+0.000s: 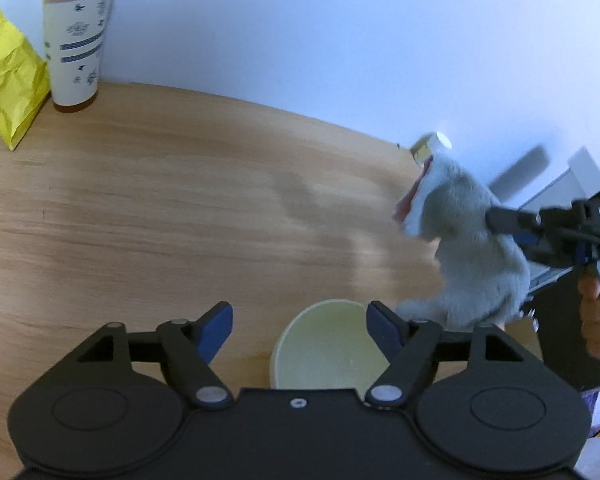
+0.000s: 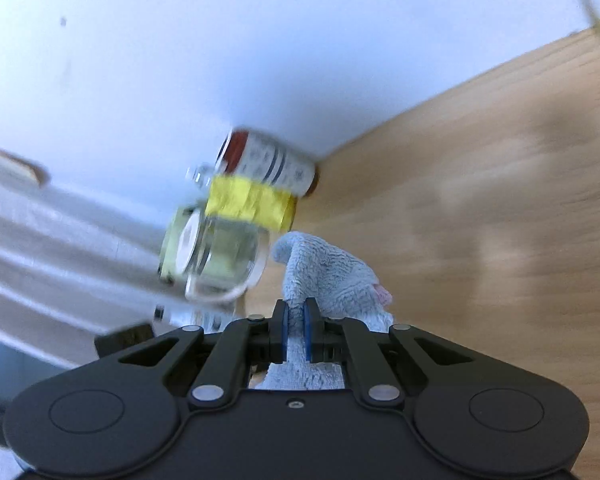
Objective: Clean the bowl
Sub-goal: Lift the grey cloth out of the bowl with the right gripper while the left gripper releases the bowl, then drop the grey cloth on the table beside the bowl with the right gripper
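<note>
The bowl (image 1: 326,346) stands on the wooden bench (image 1: 160,200) at the bottom centre of the left wrist view, just in front of the left gripper (image 1: 300,330). It is pale yellow-green with a smooth inner wall and a thin rim, and it looks like a light, stiff thing, probably plastic or glazed ceramic (the picture does not let one decide). Such a smooth wall is likely to be slippery, so the rim seems the best place to take hold, one finger inside and one outside. Being light, it may slide on the bench when it is wiped, so it needs to be held steady.

The fingers of the left gripper stand wide apart and hold nothing. The right finger (image 1: 384,320) overlaps the right side of the rim in the picture; whether it touches there cannot be told. The left finger is over bare wood, away from the bowl.

The right gripper (image 2: 296,320) has its fingers closed on a soft, fluffy light blue cloth (image 2: 332,276), which is pinched between the blue pads. In the left wrist view this cloth hangs at the right, above and beside the bowl, not inside it.
</note>
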A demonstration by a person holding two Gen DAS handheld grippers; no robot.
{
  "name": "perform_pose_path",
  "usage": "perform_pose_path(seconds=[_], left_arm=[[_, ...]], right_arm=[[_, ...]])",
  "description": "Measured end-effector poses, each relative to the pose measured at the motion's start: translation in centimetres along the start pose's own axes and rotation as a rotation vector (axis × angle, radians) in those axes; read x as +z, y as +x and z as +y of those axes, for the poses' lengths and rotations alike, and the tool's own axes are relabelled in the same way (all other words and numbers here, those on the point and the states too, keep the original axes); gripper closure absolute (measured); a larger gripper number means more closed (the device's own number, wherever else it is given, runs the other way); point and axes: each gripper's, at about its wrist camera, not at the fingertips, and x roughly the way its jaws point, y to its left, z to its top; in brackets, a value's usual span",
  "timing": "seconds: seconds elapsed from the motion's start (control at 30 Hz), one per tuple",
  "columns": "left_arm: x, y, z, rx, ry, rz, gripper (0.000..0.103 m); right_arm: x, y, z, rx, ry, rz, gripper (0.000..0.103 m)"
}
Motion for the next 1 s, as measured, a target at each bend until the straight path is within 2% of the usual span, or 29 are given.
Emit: perform_pose_path(seconds=[0.13,0.27,0.3,0.4,0.47,0.6,0.7,0.73,0.77,0.83,0.9,1.0], left_arm=[[-0.2,0.5,-0.8,0.015,0.034,0.023,0.016],[-0.8,1.5,-1.1,0.05,0.078,0.055,0.016],[-0.9,1.7,-1.1,0.052,0.081,0.06,0.016],[-1.0,2.2,-1.2,0.071,0.085,0.07,0.013],[-1.0,2.6,-1.3,0.093,0.092,0.07,0.011],[-1.0,2.7,-1.8,0.124,0.098,0.053,0.003],[-1.1,2.7,-2.1,0.128,0.101,0.056,0.002],[-1.1,2.8,-2.1,0.129,0.099,0.063,0.002],[-1.1,2.8,-2.1,0.132,0.099,0.061,0.002],[-1.0,2.7,-2.1,0.142,0.106,0.056,0.001],[-1.1,2.7,-2.1,0.156,0.119,0.049,0.001],[-1.2,2.6,-2.3,0.21,0.14,0.057,0.001]], right_arm=[[0.1,-0.9,-1.6,-0.071,0.018,-0.056,0.093],[-0.5,-0.8,-4.2,-0.18,0.051,-0.104,0.093],[-0.5,-0.4,-4.4,-0.196,0.051,-0.103,0.093],[-1.1,0.6,-6.0,-0.319,0.041,-0.093,0.093],[-1.1,1.3,-6.4,-0.358,0.03,-0.09,0.093],[-1.4,2.7,-6.5,-0.509,-0.047,-0.071,0.092],[-1.7,3.1,-6.3,-0.585,-0.097,-0.067,0.082],[-1.8,3.2,-6.2,-0.61,-0.108,-0.071,0.071],[-1.8,3.2,-6.2,-0.628,-0.11,-0.078,0.065],[-2.0,3.3,-6.1,-0.651,-0.106,-0.092,0.061],[-2.0,3.4,-6.0,-0.67,-0.096,-0.102,0.051],[-2.3,3.4,-5.9,-0.691,-0.095,-0.111,0.043]])
